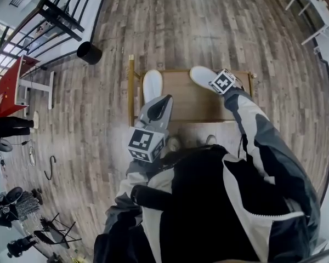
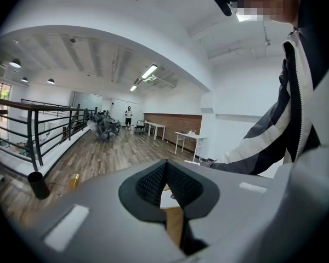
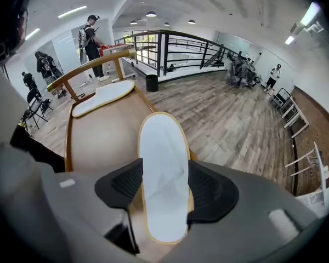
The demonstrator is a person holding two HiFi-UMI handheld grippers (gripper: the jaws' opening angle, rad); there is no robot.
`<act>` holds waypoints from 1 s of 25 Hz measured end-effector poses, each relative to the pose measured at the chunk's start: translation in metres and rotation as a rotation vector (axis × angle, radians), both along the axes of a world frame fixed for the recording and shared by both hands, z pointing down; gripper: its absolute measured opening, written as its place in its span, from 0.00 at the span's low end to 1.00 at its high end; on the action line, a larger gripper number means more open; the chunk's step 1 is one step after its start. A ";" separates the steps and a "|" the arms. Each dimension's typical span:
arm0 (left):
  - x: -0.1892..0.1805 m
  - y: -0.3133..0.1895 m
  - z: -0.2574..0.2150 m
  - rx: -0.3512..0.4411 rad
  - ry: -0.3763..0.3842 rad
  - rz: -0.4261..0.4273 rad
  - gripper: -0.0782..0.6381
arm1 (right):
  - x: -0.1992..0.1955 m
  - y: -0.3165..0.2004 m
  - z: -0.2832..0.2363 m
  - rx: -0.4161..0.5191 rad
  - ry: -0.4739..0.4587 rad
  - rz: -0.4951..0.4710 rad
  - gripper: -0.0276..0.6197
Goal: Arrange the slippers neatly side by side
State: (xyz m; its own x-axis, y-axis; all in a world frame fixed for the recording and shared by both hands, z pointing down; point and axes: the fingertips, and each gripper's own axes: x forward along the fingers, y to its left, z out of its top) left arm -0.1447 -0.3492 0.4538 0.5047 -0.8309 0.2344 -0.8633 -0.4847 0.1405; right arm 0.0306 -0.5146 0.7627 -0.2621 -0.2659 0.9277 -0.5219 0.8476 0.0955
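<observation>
On the wooden platform (image 1: 192,100) two white slippers are lying apart, left slipper (image 1: 152,85) at 9 o'clock of right slipper (image 1: 202,75). One black bin (image 1: 89,52) is standing at 10 o'clock (on the floor). Right gripper (image 3: 163,186) is straddling the right slipper, jaws wide; left gripper (image 2: 165,184) is hovering closed and empty, left slipper at its 12 o'clock.

slippers (image 1: 152,85) (image 1: 202,75): 2 | tools (image 2: 165,174) (image 3: 163,186): 2 | marker cubes (image 1: 146,144) (image 1: 223,81): 2 | wooden table (image 1: 192,100): 1 | black bin (image 1: 89,52): 1

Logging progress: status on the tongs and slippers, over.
Left tongs shut, empty. Right tongs open astride one slipper. Other slipper apart, same board. Nothing between them.
</observation>
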 end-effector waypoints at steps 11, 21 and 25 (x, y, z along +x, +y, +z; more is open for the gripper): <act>-0.020 0.010 0.009 -0.024 0.004 -0.043 0.13 | -0.011 0.008 0.013 -0.027 0.022 -0.043 0.09; -0.023 -0.005 0.010 0.000 0.020 -0.077 0.13 | -0.016 0.016 -0.029 -0.024 -0.174 0.059 0.08; -0.014 -0.012 0.008 0.012 0.030 -0.047 0.13 | -0.021 0.020 -0.064 0.039 -0.247 0.071 0.08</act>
State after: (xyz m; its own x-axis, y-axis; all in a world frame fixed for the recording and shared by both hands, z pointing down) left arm -0.1586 -0.3610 0.4623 0.4719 -0.8564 0.2096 -0.8805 -0.4457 0.1612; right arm 0.0097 -0.4945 0.6991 -0.4586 -0.3261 0.8267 -0.5915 0.8063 -0.0101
